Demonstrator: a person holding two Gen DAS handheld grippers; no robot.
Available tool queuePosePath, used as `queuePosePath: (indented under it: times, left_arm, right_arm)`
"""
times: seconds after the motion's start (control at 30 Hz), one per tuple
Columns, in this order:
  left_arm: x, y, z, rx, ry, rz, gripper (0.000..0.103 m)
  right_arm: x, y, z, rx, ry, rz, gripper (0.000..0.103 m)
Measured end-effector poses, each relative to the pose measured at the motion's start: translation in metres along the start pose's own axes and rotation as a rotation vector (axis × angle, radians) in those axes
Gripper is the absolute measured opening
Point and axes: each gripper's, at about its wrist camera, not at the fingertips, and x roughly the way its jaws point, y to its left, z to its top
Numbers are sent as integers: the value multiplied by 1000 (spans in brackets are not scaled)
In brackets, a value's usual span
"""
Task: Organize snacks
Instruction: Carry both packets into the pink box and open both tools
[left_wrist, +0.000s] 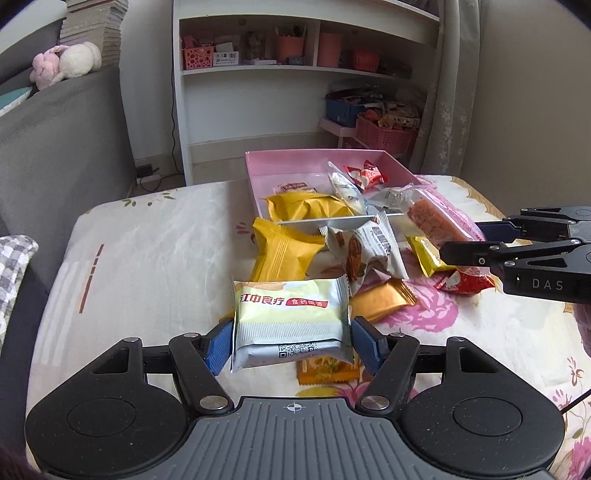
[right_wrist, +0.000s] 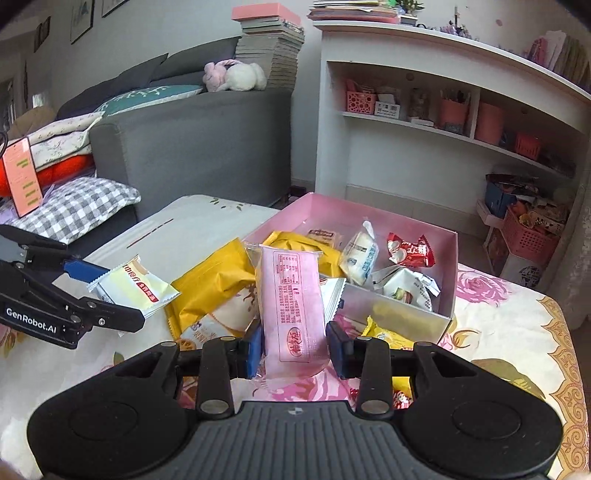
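My left gripper (left_wrist: 291, 345) is shut on a pale yellow and silver snack packet (left_wrist: 290, 319), held above the flowered table. The right wrist view shows the same packet (right_wrist: 135, 286) at the left, between the left gripper's fingers (right_wrist: 83, 269). My right gripper (right_wrist: 293, 347) is shut on a long pink snack bar (right_wrist: 291, 306), lifted in front of the pink box (right_wrist: 452, 269). From the left wrist the bar (left_wrist: 439, 218) and the right gripper (left_wrist: 476, 240) appear at the right. The pink box (left_wrist: 255, 184) holds several snacks.
Loose packets lie in front of the box: a yellow one (left_wrist: 282, 258), a white nut one (left_wrist: 365, 251), a gold one (left_wrist: 384, 301). A grey sofa (right_wrist: 192, 144) stands left, a white shelf (right_wrist: 424, 147) behind. The table's left half (left_wrist: 147, 258) carries only the cloth.
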Motion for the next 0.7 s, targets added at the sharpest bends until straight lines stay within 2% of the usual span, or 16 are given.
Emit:
queuePosePath:
  times: [0.3,0.57,0.7]
  left_arm:
    - [34,-9,53,37,-30,27,68]
    - [86,-17,100,65,-45,70,68]
    - [113,-22,117,73,-36,96,69]
  right_arm:
    - [24,-37,25,140,-7,-56,29]
    - [53,-72,40,244,-27,-111,29]
    - [68,-93,44,322,-44,-105,29]
